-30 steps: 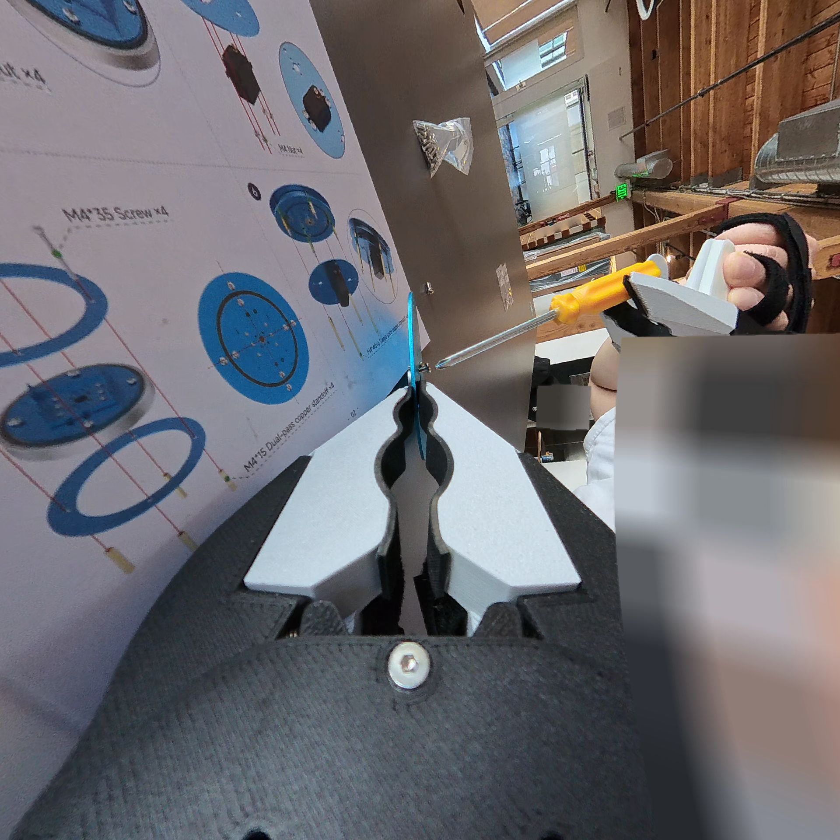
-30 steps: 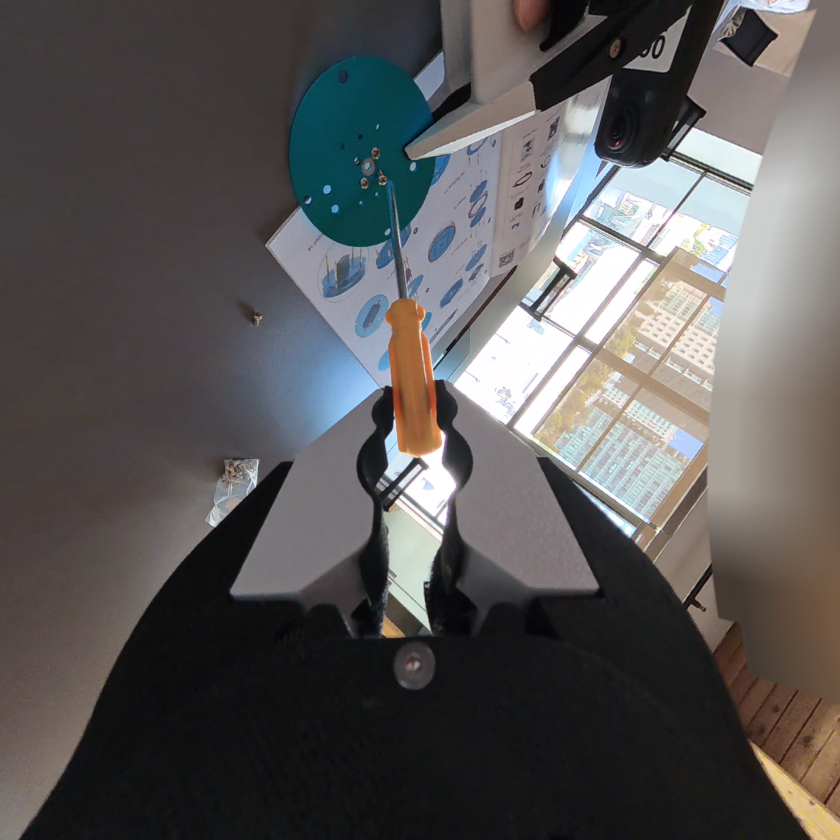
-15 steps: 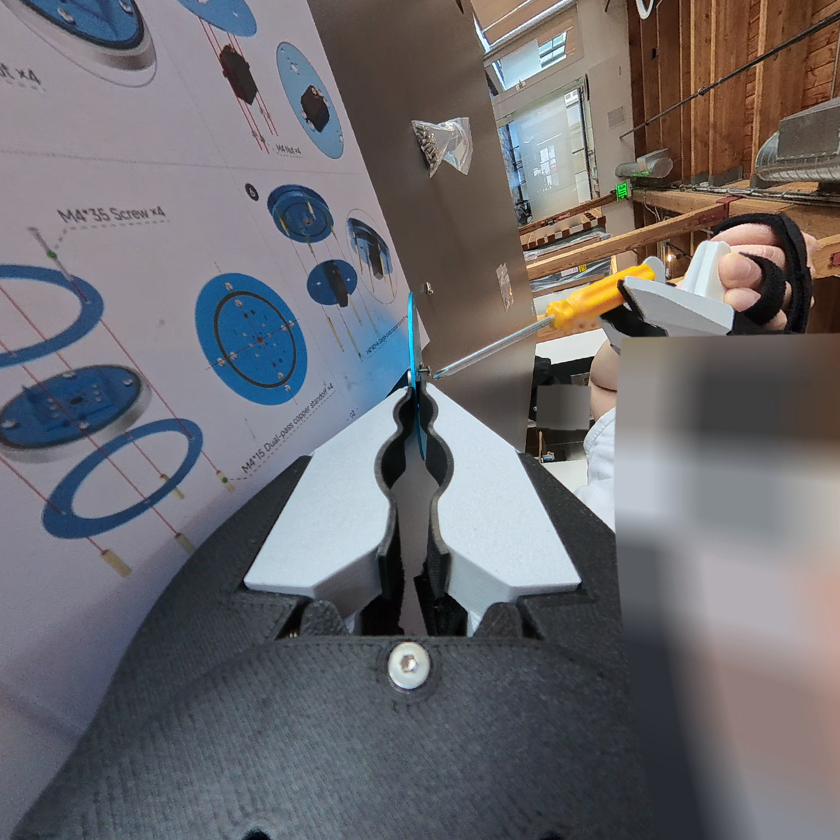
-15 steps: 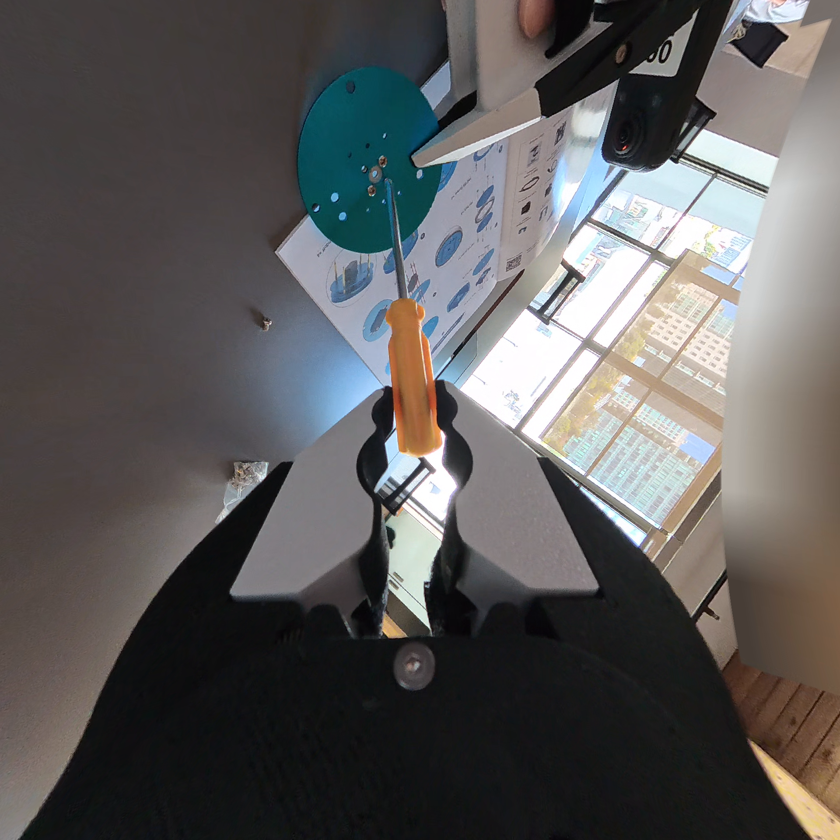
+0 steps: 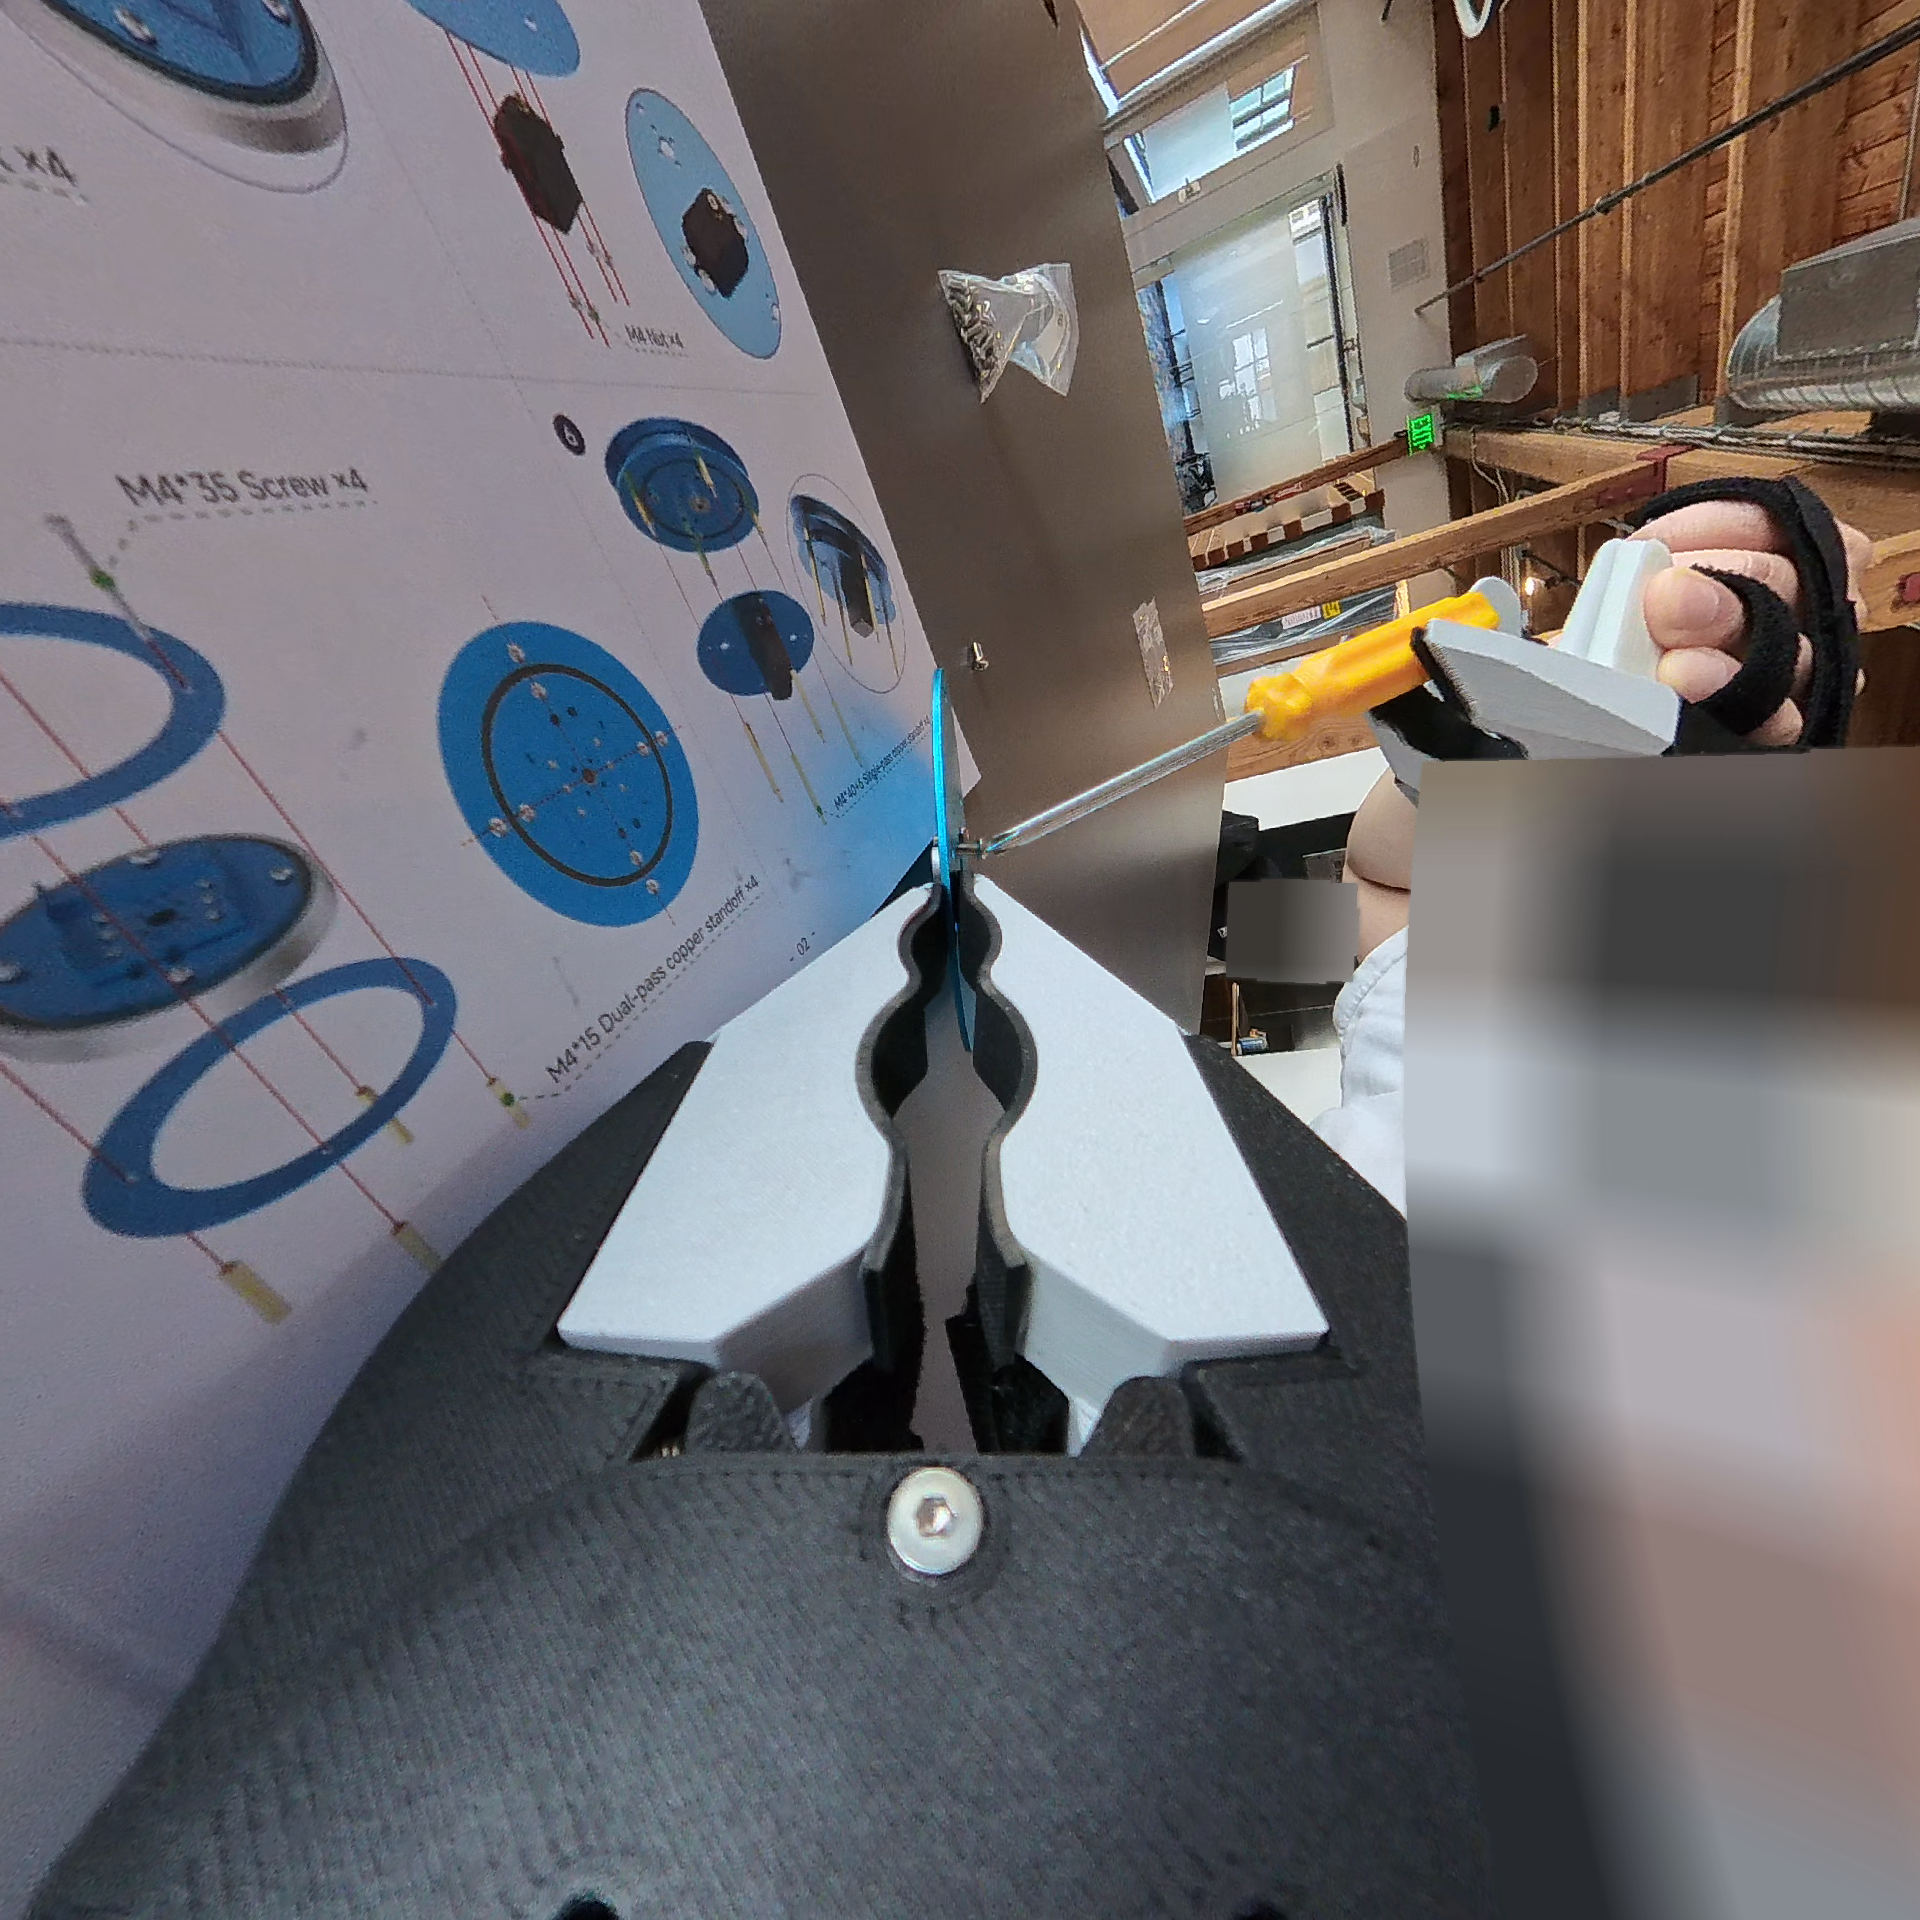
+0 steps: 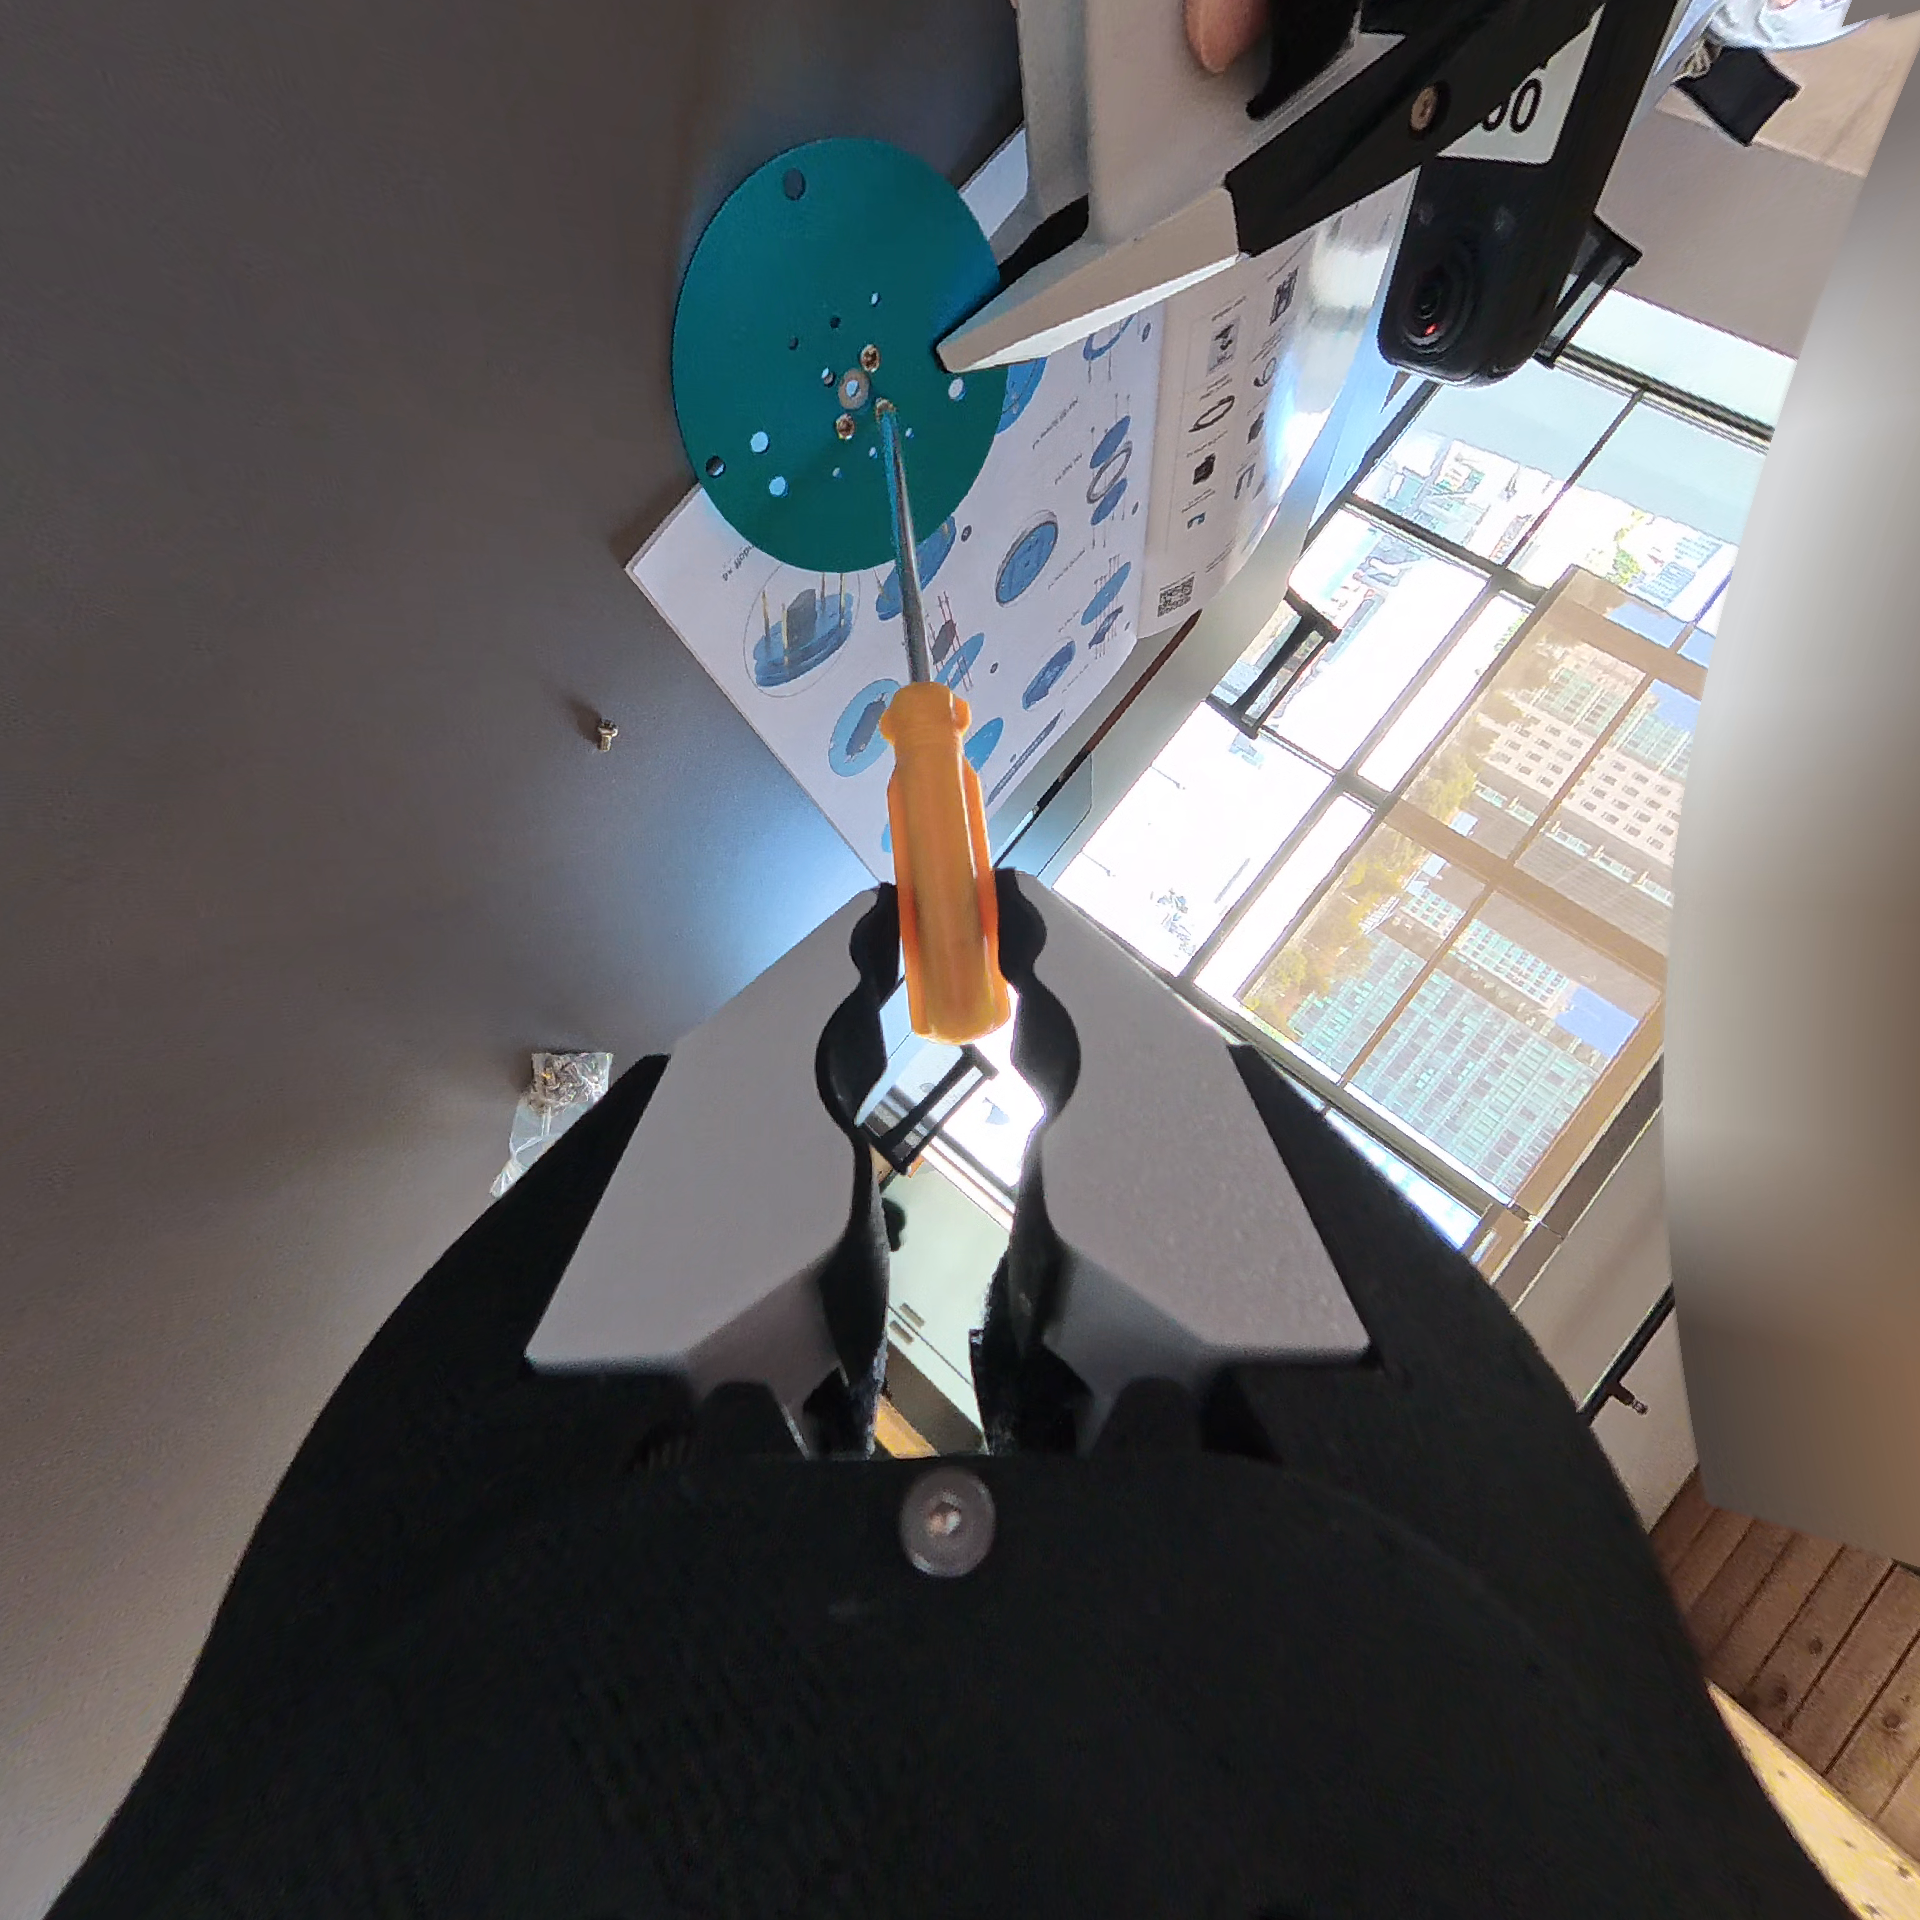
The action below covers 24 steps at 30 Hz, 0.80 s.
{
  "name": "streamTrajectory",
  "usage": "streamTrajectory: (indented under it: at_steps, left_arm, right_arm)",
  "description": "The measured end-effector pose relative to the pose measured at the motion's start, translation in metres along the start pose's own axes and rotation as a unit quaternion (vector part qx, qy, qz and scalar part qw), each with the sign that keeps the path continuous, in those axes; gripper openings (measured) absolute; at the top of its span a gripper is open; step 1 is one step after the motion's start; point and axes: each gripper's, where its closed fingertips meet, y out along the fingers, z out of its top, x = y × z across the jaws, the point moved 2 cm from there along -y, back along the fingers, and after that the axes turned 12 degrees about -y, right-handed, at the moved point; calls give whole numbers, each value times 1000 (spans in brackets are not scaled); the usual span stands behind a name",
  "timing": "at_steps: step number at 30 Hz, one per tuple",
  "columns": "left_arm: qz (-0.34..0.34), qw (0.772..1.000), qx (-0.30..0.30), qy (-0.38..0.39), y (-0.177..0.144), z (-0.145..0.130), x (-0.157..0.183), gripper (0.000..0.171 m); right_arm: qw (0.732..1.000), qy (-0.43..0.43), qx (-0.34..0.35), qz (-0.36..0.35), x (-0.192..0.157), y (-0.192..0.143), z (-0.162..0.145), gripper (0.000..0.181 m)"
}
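Jaws on my right gripper (image 6: 940,914) are clamped round the orange screwdriver (image 6: 943,868) handle, its tip touching a brass screw (image 6: 883,407) near the middle of the teal disc (image 6: 831,358). My left gripper (image 5: 951,914) pinches that disc by its rim, edge-on, upright. Beyond lie the instruction sheet (image 5: 343,644), a loose screw (image 6: 604,734) and a bag of screws (image 5: 1013,322) on the grey table (image 6: 312,468).

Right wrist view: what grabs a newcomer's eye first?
The orange screwdriver clamped in the right gripper, its tip on a screw near the middle of the teal disc. The left gripper pinches that disc's edge, above an instruction sheet on the grey table.
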Motion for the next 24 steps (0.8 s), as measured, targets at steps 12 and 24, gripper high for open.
streamTrajectory:
  at_steps: [12, 24]
  left_arm:
    - [3, 1000, 2, 3, 0, 0, 0, 0]
    - [3, 1000, 3, 2, 1, -1, 1, 0]
  right_arm:
    - [999, -16, -18, 23, 2, -1, 3, 18]
    - [997, -30, -47, 46, 9, 1, 1, 18]
